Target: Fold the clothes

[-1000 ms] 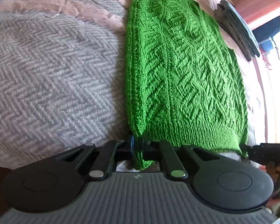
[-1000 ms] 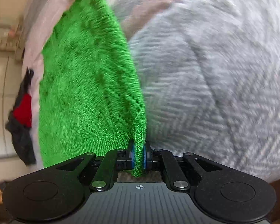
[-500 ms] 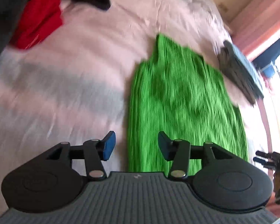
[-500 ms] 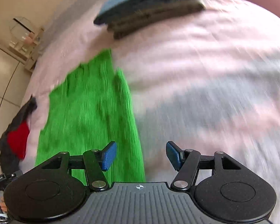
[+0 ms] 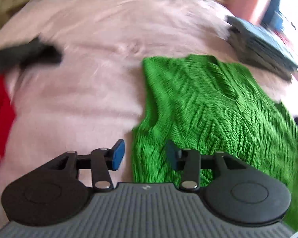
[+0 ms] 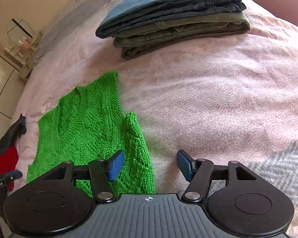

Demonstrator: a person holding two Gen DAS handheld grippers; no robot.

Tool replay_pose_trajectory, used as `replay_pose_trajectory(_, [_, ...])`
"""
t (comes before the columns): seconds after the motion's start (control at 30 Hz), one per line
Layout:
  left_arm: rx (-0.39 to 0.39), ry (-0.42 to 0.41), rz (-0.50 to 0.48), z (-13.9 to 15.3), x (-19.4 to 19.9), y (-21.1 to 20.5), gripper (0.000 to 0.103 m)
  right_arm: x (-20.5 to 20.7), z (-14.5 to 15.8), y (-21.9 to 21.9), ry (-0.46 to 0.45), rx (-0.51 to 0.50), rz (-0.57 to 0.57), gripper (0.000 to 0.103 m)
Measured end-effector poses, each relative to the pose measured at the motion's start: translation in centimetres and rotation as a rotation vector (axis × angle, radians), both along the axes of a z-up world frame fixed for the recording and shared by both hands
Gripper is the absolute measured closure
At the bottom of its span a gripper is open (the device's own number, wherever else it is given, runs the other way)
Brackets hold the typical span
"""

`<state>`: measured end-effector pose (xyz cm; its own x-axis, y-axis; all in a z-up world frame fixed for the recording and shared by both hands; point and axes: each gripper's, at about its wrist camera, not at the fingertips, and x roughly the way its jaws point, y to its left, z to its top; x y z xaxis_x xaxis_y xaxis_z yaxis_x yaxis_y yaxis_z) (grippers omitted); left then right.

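Note:
A bright green cable-knit sweater [image 5: 204, 103] lies flat on the pink bed cover [image 5: 85, 91], its neckline at the far end. My left gripper [image 5: 144, 156] hovers open over the sweater's near left edge, holding nothing. In the right wrist view the same sweater [image 6: 89, 130] fills the lower left. My right gripper [image 6: 150, 165] is open above the sweater's right edge and the pink cover [image 6: 218, 103], empty. The left gripper's tip [image 6: 11, 176] and a hand show at that view's far left edge.
A stack of folded dark trousers and a blue-grey garment [image 6: 174, 13] sits on the bed beyond the sweater, also the stack [image 5: 262, 47]. A red and dark grey clothes heap [image 5: 2, 103] lies to the left. A grey herringbone blanket [image 6: 284, 170] covers the near right.
A second ago both grippers were shut on the sweater's near hem corners. They have let go, opened, and lifted and moved toward the neckline end; the sweater lies flat.

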<state>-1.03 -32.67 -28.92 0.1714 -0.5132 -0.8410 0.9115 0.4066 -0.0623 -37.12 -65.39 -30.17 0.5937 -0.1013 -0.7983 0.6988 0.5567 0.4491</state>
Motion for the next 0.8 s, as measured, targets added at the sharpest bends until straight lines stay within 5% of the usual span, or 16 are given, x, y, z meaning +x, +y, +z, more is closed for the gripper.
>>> replay_pose_trajectory(0.17, [0.106,-0.034,-0.3,-1.3,0.7,-4.2,0.067,0.3,-0.1,-0.5,0.007,0.014,-0.011,0.04])
replay_pose_trajectory(0.27, [0.18,0.003,-0.398,-2.7,1.8,-5.9,0.067,0.5,-0.2,-0.7,0.015,0.019,-0.011,0.04])
replay_pose_trajectory(0.33, [0.216,0.066,-0.429,-3.4,2.9,-6.5,0.069,0.5,-0.4,-0.8,0.017,0.022,-0.014,0.04])
replay_pose_trajectory(0.43, [0.247,0.096,-0.452,-3.9,3.9,-6.9,0.091,0.7,-0.6,-0.8,0.023,0.023,-0.019,0.04])
replay_pose_trajectory(0.6, [0.271,0.093,-0.543,-3.7,3.3,-7.3,0.09,1.1,-0.9,-0.8,0.034,0.024,-0.03,0.04])
replay_pose_trajectory(0.67, [0.283,0.089,-0.577,-3.6,2.9,-7.5,0.078,1.3,-0.9,-0.9,0.037,0.025,-0.032,0.04])
replay_pose_trajectory(0.8, [0.322,0.121,-0.604,-4.3,3.4,-8.3,0.084,1.8,-1.0,-1.0,0.049,0.02,-0.025,0.04])
